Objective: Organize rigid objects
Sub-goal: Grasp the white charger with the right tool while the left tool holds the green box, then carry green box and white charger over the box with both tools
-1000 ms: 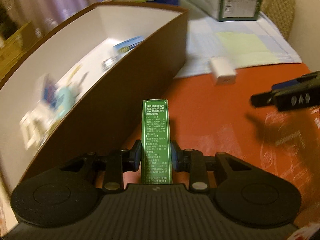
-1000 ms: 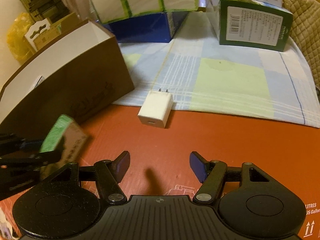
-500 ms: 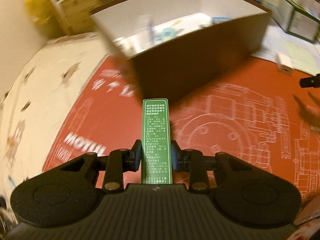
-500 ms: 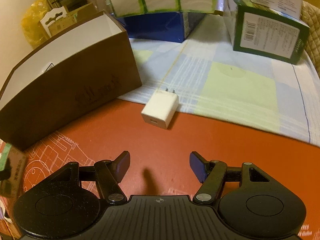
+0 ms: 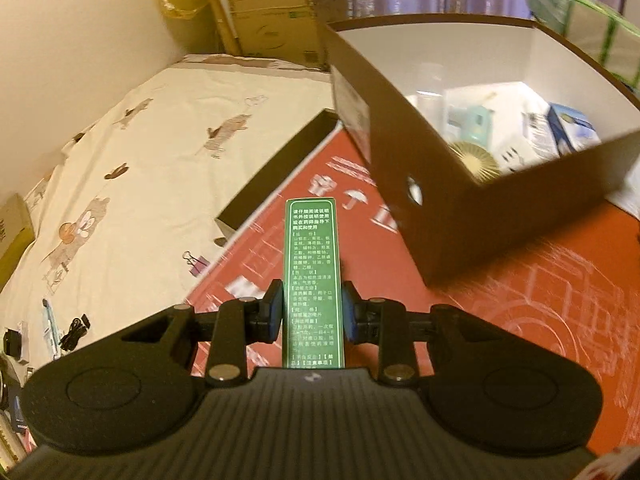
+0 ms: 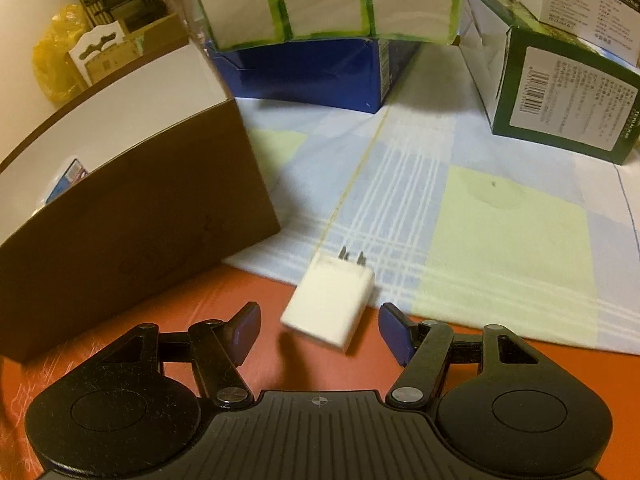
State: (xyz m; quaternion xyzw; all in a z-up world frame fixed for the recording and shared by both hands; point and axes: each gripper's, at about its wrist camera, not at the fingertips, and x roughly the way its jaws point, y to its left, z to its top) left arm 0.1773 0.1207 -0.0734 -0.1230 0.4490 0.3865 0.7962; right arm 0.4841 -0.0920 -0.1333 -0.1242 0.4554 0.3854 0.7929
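Carrying a green box (image 5: 313,280) clamped between its pads, the left gripper (image 5: 310,314) hangs over the red mat (image 5: 520,304), with the brown bin (image 5: 472,216) at its 1 o'clock, near but not under it. The bin already holds several small items; a blue carton (image 5: 568,130) and a teal one show inside. Right gripper (image 6: 318,332) has fingers apart and empty, with the white charger (image 6: 330,306) lying flat between and just ahead of them, at 12 o'clock, prongs pointing away, straddling the edge of the mat and the checked cloth (image 6: 500,220). The pads do not touch it. Likely step: drop the green box in the bin while the right goes for the charger. To do it well, bring the left fully past the bin's near wall before letting go, so the long box doesn't catch the rim or tip out. For the right, lower square over the charger, pinch its broad smooth sides mid-body, not the prongs; it sits slightly skewed, so roll the wrist a touch to match.
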